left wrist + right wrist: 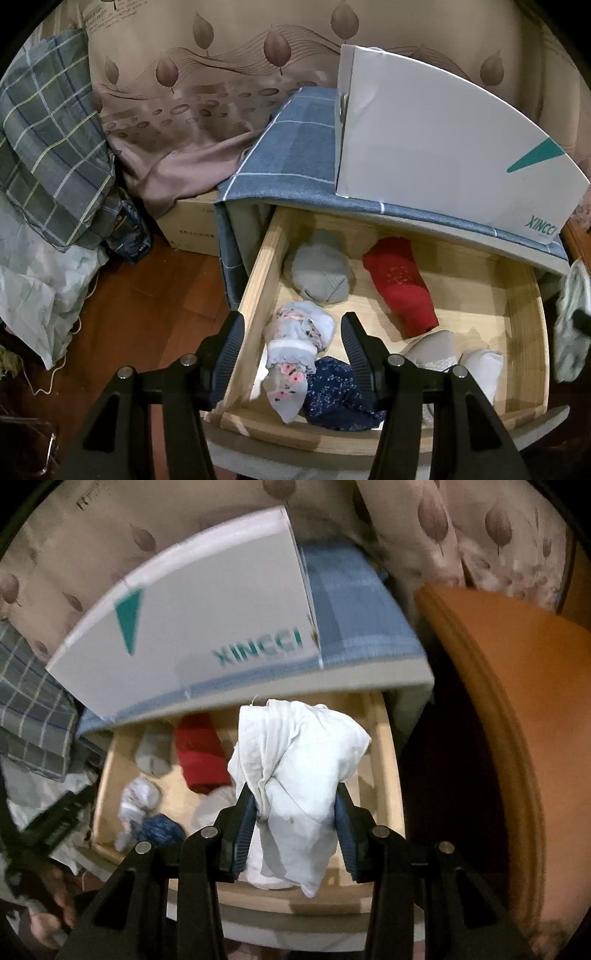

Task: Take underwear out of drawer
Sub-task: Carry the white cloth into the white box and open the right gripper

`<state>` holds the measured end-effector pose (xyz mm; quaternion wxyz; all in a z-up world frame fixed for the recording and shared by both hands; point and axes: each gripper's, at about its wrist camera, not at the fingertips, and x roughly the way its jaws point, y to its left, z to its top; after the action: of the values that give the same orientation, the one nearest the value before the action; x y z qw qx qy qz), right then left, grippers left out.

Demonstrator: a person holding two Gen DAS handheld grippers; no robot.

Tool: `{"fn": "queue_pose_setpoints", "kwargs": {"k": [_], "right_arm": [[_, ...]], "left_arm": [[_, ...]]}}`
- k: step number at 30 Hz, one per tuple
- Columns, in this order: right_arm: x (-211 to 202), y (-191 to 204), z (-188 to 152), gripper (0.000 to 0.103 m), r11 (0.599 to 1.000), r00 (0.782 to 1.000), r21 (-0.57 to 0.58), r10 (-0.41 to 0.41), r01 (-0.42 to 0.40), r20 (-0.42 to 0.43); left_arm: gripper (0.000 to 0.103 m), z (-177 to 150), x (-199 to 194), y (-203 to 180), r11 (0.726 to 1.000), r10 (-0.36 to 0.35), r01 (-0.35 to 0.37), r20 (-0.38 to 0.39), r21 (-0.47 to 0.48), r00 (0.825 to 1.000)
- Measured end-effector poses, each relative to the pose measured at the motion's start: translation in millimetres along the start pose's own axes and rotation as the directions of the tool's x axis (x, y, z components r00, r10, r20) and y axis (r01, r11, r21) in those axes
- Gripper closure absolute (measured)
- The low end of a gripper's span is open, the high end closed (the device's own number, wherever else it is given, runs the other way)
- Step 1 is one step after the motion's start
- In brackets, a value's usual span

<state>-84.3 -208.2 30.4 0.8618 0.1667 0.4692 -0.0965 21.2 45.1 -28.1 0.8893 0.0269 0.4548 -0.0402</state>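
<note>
The jaws of the right gripper (295, 812) are closed on a crumpled white cotton underwear bundle (295, 760); the left gripper (293, 332) is held wide open, empty, above the open pale wooden drawer (258, 266).

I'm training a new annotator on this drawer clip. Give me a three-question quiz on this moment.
1. True or false: the right gripper is shut on a white garment.
2. Which roll lies beside the red roll at the back of the drawer? A grey, B yellow, C green.
3. Fill in: the left gripper is ____ and holds nothing.

Key: 1 true; 2 A; 3 open.
</note>
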Motion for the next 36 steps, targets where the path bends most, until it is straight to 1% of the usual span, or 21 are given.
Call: {"fn": "queue_pose_setpoints", "kwargs": {"k": [5, 10, 14, 15, 20, 23, 27, 31, 36], "right_arm": [[-32.9, 5.8, 20.4, 0.065, 1.0, 0.998, -0.021, 0.017, -0.016, 0.067], [-65.5, 17.6, 48.6, 0.065, 0.998, 0.989, -0.052, 0.033, -0.026, 0.146], [-84.4, 28.3, 79.1, 0.065, 0.997, 0.978, -0.06, 0.059, -0.048, 0.199], [-88.3, 32.3, 91.4, 0.065, 0.997, 0.974, -0.065, 0.062, -0.049, 0.216], [-89.0, 50.9, 139.5, 0.065, 0.996, 0.964, -0.08, 0.067, -0.048, 0.257], [-73.3, 63.7, 163.4, 0.065, 0.996, 0.968, -0.089, 0.052, -0.031, 0.246], [-37.4, 77.3, 180.4, 0.065, 0.995, 0.984, -0.1, 0.013, 0.005, 0.176], [-2.1, 86.0, 181.7, 0.065, 0.994, 0.994, -0.098, -0.042, 0.052, 0.096], [26.7, 93.8, 178.6, 0.065, 0.99, 0.995, -0.096, -0.098, 0.101, 0.032]], "left_arm": [[0.047, 0.1, 0.5, 1.0, 1.0, -0.001, 0.001, -0.003, -0.009, 1.0], [0.047, -0.8, 0.2, 2.0, 1.0, 0.001, -0.001, -0.003, -0.016, 1.0], [0.047, -0.9, 0.3, 2.5, 1.0, 0.001, -0.001, -0.004, -0.016, 1.0], [0.047, -0.9, 0.3, 2.5, 1.0, 0.002, -0.002, -0.004, -0.016, 1.0], [0.047, -0.6, 0.6, 3.6, 1.0, -0.004, 0.004, -0.003, -0.02, 1.0], [0.047, -0.4, -0.1, 5.6, 0.999, -0.013, 0.013, 0.0, -0.035, 1.0], [0.047, -0.1, -1.9, 6.4, 0.998, -0.036, 0.036, 0.006, -0.042, 0.999], [0.047, -0.8, -5.1, 7.2, 0.997, -0.056, 0.057, 0.019, -0.043, 0.998], [0.047, -1.3, -6.5, 10.5, 0.997, -0.065, 0.066, 0.026, -0.05, 0.998]]}}
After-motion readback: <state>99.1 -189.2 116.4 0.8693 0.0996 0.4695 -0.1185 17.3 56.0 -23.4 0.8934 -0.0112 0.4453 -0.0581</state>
